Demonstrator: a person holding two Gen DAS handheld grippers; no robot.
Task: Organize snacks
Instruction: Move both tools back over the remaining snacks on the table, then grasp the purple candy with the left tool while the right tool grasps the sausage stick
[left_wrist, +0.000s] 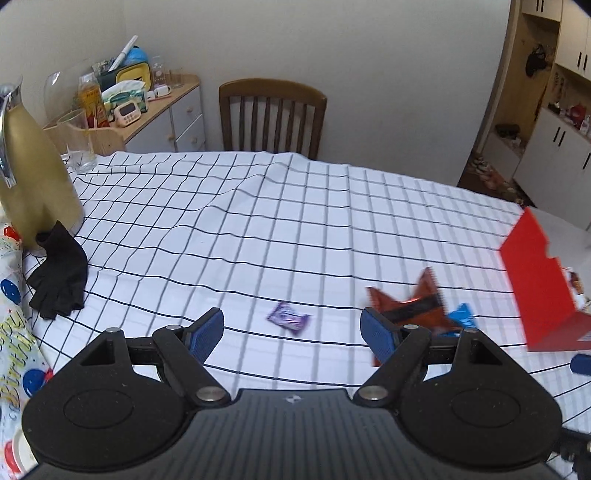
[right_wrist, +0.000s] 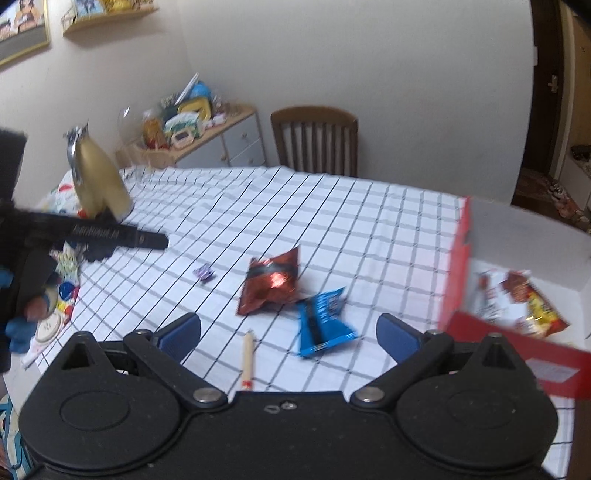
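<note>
The left tongs (left_wrist: 293, 334) hang released above the surface (left_wrist: 258, 221), which wears a white cloth with a dark grid, their blue pads (left_wrist: 205, 334) wide apart with nothing between them. Beyond the gap lies a small purple candy wrapper (left_wrist: 289, 318). Just past the right-hand pad sits a red foil snack bag (left_wrist: 410, 302), with a blue snack packet (left_wrist: 461, 317) touching its right side. The right tongs (right_wrist: 290, 338) are likewise released and empty over the cloth, the blue packet (right_wrist: 323, 325) lying between their pads and the red foil bag (right_wrist: 271, 286) just beyond it. A wooden chopstick-like stick (right_wrist: 247, 354) lies near the tongs' base. At the right stands a red box (right_wrist: 458, 266) with more snack packets (right_wrist: 532, 306) inside. A gold jug (left_wrist: 33, 177) and a black glove (left_wrist: 61, 277) sit at the left edge
</note>
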